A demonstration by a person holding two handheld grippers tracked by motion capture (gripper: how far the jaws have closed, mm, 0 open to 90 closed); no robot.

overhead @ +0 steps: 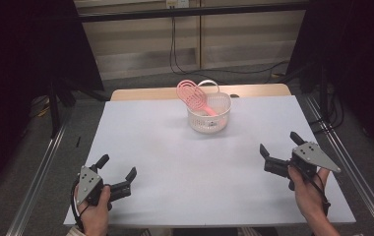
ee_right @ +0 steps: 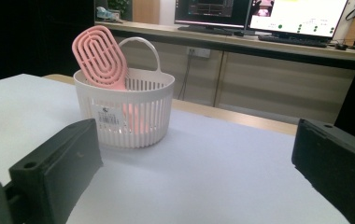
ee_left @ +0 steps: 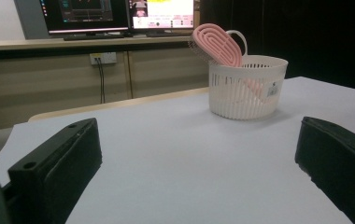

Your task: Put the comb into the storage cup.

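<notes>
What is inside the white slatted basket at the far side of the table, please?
A pink hairbrush stands tilted in the basket; its oval slotted head sticks out above the rim, and its handle shows faintly through the slats. The basket's floor is hidden, so anything lying there cannot be seen.

White slotted plastic basket (overhead: 209,115) with a thin loop handle stands upright on the table's far centre. Pink oval vented hairbrush (overhead: 192,93) stands inside it, handle down, head tilted, leaning on the rim and projecting above it.
</notes>
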